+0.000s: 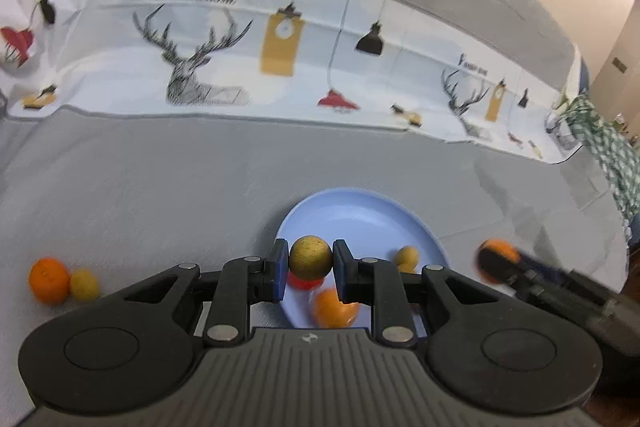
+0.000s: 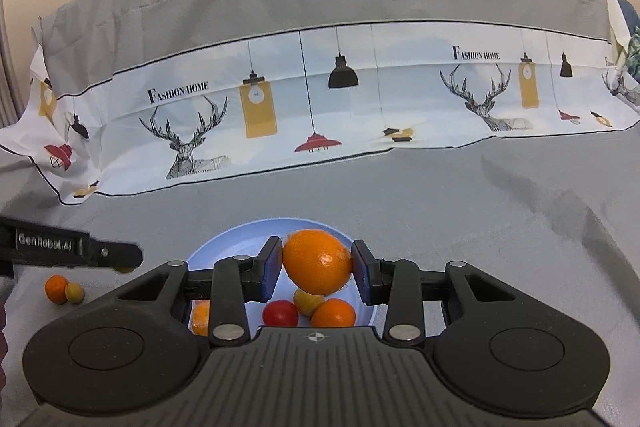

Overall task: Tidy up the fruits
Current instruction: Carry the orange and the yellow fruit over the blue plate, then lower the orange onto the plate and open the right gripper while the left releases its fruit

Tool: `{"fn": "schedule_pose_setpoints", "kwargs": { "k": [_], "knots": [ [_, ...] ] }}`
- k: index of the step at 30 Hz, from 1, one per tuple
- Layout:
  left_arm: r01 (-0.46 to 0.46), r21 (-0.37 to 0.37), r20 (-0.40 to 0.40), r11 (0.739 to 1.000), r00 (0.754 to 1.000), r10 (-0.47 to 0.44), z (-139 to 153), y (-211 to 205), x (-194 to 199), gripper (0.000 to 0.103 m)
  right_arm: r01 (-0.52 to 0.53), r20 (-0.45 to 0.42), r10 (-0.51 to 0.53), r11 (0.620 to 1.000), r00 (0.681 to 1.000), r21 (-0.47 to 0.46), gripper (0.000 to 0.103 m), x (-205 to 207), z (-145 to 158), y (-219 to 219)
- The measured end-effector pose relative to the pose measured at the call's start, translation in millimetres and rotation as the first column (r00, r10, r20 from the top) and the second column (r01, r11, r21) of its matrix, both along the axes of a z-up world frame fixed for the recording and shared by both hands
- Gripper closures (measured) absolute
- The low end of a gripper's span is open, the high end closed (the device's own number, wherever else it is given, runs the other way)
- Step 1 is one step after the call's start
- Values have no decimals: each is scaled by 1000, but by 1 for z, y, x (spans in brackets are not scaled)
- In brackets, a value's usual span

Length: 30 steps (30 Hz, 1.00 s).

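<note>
The left gripper (image 1: 310, 269) pinches a small yellow-brown fruit (image 1: 311, 258) above the blue plate (image 1: 352, 211) at its 8 o'clock rim, while the right gripper (image 2: 316, 269) clamps an orange (image 2: 317, 262) over the plate's middle.

Soft even light, fisheye-warped, left view blurred

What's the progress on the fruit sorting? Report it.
Done: a red fruit, a yellow one and an orange lie in the blue plate. In hand: left gripper holds a yellowish ball, right gripper an orange. Left: two fruits on the cloth.
</note>
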<state>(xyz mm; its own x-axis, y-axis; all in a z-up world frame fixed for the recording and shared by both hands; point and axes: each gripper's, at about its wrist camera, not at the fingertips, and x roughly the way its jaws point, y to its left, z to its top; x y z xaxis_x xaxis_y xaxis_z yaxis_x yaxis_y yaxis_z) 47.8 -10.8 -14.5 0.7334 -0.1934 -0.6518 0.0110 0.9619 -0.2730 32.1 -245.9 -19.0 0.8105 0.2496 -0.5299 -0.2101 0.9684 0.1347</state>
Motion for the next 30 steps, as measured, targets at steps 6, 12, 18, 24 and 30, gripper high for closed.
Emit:
{"fn": "schedule_pose_setpoints", "kwargs": {
  "k": [6, 12, 18, 24, 30],
  "knots": [
    [16, -63, 2, 998, 1000, -16, 0, 3, 17, 77, -38, -16, 37, 998, 999, -46, 64, 2, -5, 13],
    [50, -32, -11, 998, 999, -50, -7, -12, 29, 77, -48, -51, 45, 997, 998, -55, 64, 7, -11, 17],
    [78, -3, -12, 997, 997, -78, -14, -28, 40, 77, -54, -73, 51, 997, 996, -49, 64, 10, -13, 18],
    [85, -5, -15, 996, 996, -86, -19, -36, 46, 77, -50, -79, 46, 998, 996, -47, 64, 12, -13, 17],
    [87, -6, -21, 996, 996, -88, -21, -40, 48, 77, -56, -78, 51, 997, 996, -51, 64, 12, -13, 18]
  ]
}}
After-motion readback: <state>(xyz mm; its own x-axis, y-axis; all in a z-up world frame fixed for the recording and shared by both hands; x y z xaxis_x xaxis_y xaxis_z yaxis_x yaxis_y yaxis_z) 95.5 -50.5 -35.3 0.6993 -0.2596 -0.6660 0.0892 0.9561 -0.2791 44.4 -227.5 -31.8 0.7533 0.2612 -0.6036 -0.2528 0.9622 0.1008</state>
